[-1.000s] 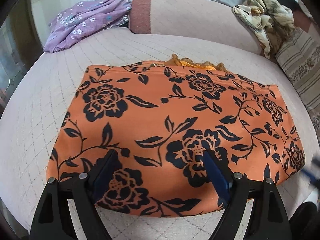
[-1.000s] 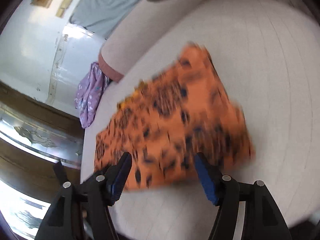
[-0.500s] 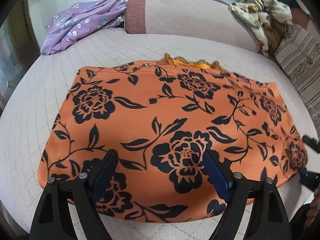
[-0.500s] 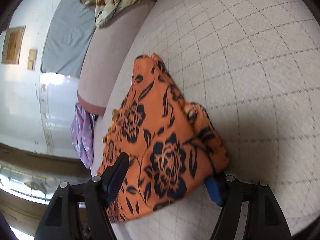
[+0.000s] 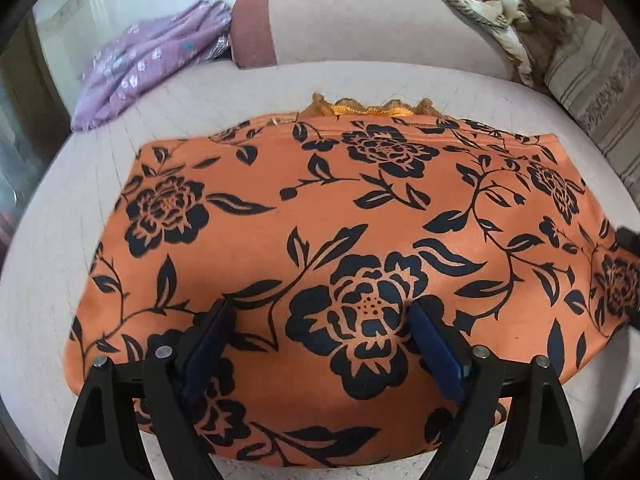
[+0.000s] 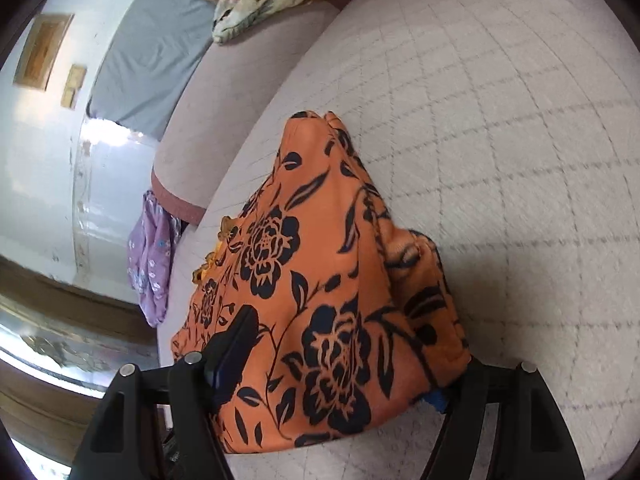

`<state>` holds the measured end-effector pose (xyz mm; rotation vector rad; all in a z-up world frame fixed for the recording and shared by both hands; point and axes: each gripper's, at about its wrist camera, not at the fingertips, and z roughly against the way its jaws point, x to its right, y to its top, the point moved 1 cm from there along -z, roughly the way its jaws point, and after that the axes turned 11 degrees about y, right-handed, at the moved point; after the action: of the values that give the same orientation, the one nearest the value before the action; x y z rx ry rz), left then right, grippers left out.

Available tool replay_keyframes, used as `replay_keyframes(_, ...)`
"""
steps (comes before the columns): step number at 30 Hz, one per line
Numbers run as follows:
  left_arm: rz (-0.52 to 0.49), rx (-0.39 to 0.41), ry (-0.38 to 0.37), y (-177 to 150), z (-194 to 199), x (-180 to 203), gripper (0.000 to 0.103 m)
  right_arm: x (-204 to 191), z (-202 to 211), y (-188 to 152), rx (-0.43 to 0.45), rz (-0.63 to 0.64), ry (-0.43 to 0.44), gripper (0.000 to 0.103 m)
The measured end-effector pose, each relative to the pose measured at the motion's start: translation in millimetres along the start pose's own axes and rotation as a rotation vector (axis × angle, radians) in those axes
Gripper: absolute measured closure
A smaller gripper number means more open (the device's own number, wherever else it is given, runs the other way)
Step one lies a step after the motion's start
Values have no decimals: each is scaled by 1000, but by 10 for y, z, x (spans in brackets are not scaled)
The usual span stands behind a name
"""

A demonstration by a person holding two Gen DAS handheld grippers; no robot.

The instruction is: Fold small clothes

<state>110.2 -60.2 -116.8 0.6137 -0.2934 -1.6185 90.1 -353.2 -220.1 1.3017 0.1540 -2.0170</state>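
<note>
An orange garment with black flowers (image 5: 340, 208) lies folded flat on the quilted cushion (image 5: 48, 240). My left gripper (image 5: 320, 312) hangs over its near edge, jaws wide and still opening, touching nothing that I can see. In the right wrist view the garment's end (image 6: 320, 300) sits between the fingers of my right gripper (image 6: 344, 356). One finger (image 6: 236, 340) is above the cloth and the other blue pad (image 6: 436, 398) peeks out from under it. Those jaws are closing, with a wide gap still between them. A dark part of the right gripper (image 5: 630, 240) shows at the garment's right end.
A purple flowered garment (image 5: 148, 68) lies at the back left beside a bolster (image 5: 360, 20). A crumpled patterned cloth (image 5: 508, 4) rests on the backrest at the right, near a striped pillow (image 5: 592, 80). Bare quilted cushion (image 6: 500, 140) stretches right of the garment.
My right gripper has come down to the garment's end, which now lies between its fingers. The left gripper has edged slightly forward over the near edge.
</note>
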Motion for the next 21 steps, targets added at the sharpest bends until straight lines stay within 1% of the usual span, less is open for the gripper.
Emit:
replay_keyframes(3, 33, -30, -27, 36, 1, -54, 14, -43, -55, 34, -18, 41, -24, 62)
replay_keyframes(4, 35, -32, -30, 39, -8, -80, 14, -37, -72, 41, -23, 46, -34, 64)
replay_keyframes(8, 31, -34, -29, 49, 3, -95, 14, 16, -68, 38, -27, 29, -26, 62)
replay_keyframes(9, 36, -36, -34, 93, 4, -129, 14, 23, -49, 38, -20, 25, -24, 56)
replay_keyframes(10, 45, -33, -42, 91, 30, -130, 14, 22, -36, 39, -16, 25, -22, 48)
replay_keyframes(11, 54, -23, -45, 76, 72, -109, 14, 7, -12, 43, -3, 32, -19, 46)
replay_keyframes(14, 57, -2, -48, 99, 107, -107, 14, -43, -18, 53, -3, 64, -27, 45)
replay_keyframes(16, 32, -39, -33, 58, -18, -48, 13, -21, -70, 55, -18, 66, -47, 46)
replay_keyframes(17, -2, -32, -9, 31, -94, 13, 12, -3, -96, 57, -23, 73, -52, 51)
replay_keyframes(18, -23, 5, 6, 13, -79, 42, 11, 4, -117, 64, -30, 88, -80, 72)
replay_keyframes(19, -33, 11, 12, 12, -71, 54, 11, 11, -137, 77, -45, 92, -90, 78)
replay_keyframes(21, 1, -18, -25, 53, -73, -18, 12, -53, -137, 118, -61, 106, -95, 83)
